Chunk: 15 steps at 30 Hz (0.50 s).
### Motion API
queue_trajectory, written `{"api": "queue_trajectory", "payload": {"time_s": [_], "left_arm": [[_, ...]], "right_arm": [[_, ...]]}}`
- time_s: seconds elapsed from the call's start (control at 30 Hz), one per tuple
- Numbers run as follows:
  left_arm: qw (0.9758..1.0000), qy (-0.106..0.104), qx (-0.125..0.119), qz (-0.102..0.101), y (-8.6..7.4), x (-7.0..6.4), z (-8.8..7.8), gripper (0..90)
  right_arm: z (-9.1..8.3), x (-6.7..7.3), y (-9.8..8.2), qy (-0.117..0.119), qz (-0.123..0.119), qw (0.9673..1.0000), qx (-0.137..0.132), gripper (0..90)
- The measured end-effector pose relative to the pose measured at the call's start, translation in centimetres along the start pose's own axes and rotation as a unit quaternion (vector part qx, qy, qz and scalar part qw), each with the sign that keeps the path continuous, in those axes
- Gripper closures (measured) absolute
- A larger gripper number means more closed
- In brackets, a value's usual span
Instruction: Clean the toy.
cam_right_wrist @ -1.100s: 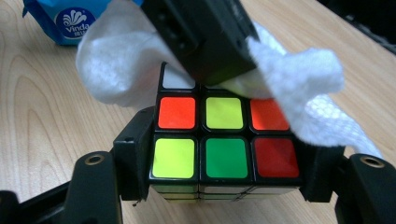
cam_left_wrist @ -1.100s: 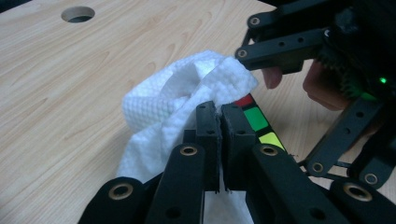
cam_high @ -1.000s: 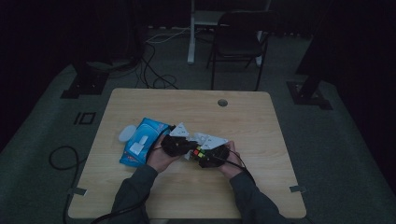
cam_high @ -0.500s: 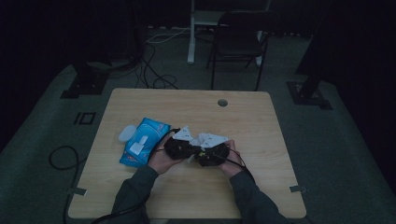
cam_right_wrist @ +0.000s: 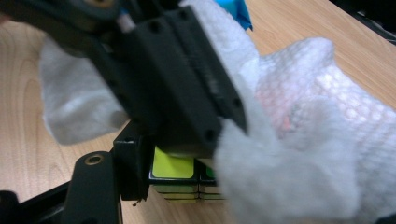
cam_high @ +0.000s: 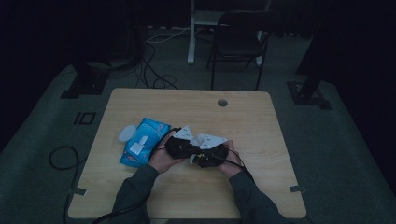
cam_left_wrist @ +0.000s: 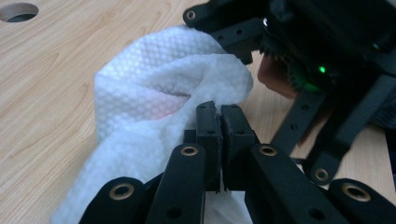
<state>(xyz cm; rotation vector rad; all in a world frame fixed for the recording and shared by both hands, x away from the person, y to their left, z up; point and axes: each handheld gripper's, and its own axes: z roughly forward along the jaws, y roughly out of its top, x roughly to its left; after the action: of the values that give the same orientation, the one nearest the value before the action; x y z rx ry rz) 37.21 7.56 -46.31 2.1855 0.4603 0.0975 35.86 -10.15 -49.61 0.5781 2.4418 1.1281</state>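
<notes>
At the table's middle, in the high view, my two grippers meet over a crumpled white wipe [cam_high: 203, 139]. My left gripper [cam_left_wrist: 220, 112] is shut on a fold of the wipe [cam_left_wrist: 154, 88], and its dark body [cam_high: 180, 147] sits just left of the right gripper [cam_high: 211, 157]. In the right gripper view, a puzzle cube [cam_right_wrist: 173, 169] with yellow and green stickers is held against my right gripper's left jaw; the other jaw is hidden behind the wipe [cam_right_wrist: 317, 140]. The left gripper's black jaws [cam_right_wrist: 187, 79] press the wipe down onto the cube's top.
A blue pack of wipes [cam_high: 144, 141] lies left of my hands, with a small white lid [cam_high: 126, 133] beside it. A cable hole [cam_high: 222, 102] sits near the table's far edge. A chair [cam_high: 240, 42] stands beyond the table [cam_high: 280, 154].
The left gripper has drawn the wipe across the cube, so the coloured stickers that showed between the hands in the high view are now covered. Both hands stayed in place.
</notes>
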Motion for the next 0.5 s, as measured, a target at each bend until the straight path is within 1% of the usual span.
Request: {"api": "queue_trajectory", "payload": {"time_s": [0.07,0.13,0.3,0.4,0.43,0.5], "left_arm": [[1.0000,0.001,-0.004,-0.003,0.0,0.1,0.0,88.4],[1.0000,0.002,-0.006,-0.006,0.0,0.2,0.0,88.4],[0.9998,0.010,-0.014,-0.010,-0.1,0.5,-0.1,88.3],[0.9994,0.021,-0.022,-0.017,-0.3,0.8,-0.4,88.2],[0.9989,0.026,-0.029,-0.025,-0.4,1.0,-0.6,88.1],[0.9981,0.035,-0.038,-0.034,-0.6,1.3,-1.0,88.0]], "right_arm": [[0.0,0.1,0.0,0.003,-0.004,1.0000,-0.001,33.9],[0.0,0.2,0.1,0.007,-0.004,1.0000,-0.002,33.9],[0.0,0.3,0.1,0.015,-0.008,0.9999,-0.002,33.9],[0.0,0.4,0.1,0.019,-0.007,0.9998,-0.003,33.9],[0.0,0.3,0.1,0.020,-0.004,0.9998,-0.004,33.9],[-0.2,0.2,0.1,0.024,0.000,0.9997,-0.008,33.9]]}}
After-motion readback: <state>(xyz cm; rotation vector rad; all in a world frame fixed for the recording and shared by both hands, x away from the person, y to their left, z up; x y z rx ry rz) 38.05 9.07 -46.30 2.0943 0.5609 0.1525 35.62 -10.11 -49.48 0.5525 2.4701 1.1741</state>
